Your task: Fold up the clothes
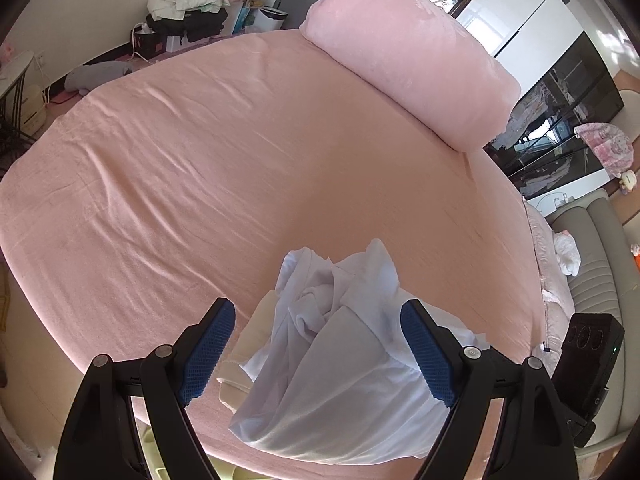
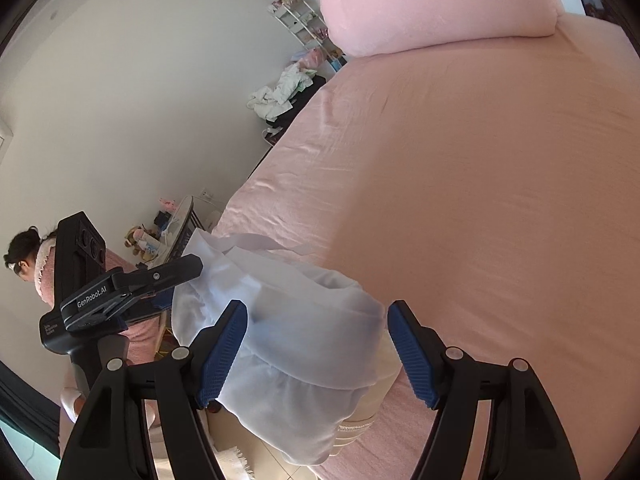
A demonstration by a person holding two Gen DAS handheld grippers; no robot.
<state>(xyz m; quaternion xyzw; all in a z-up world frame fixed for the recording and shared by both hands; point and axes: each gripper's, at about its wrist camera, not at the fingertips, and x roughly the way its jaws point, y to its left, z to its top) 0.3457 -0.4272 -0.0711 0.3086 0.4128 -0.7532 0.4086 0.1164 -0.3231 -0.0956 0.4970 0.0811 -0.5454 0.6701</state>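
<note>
- The garment (image 1: 336, 344) lies bunched at the bed (image 1: 240, 160) edge, partly overhanging; I could drag it off.
- My left gripper (image 1: 320, 348) gapes, holding nothing.
- My right gripper (image 2: 316, 352) straddles cloth, pads not pressing; closing here could pinch several layers.

Home bedroom, pink bed (image 1: 240, 152), pillow (image 1: 408, 52) (clothes pile (image 1: 188, 4) beyond)

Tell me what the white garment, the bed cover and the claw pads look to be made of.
White garment: thin, light woven fabric, matte; it crumples in soft folds and looks slightly sheer in the right wrist view.
Bed cover: pink cloth with a soft, faintly napped, matte look; fine wrinkles, no shine.
Claw pads: blue, likely rubber or soft plastic, going by the moulded grid texture.
</note>
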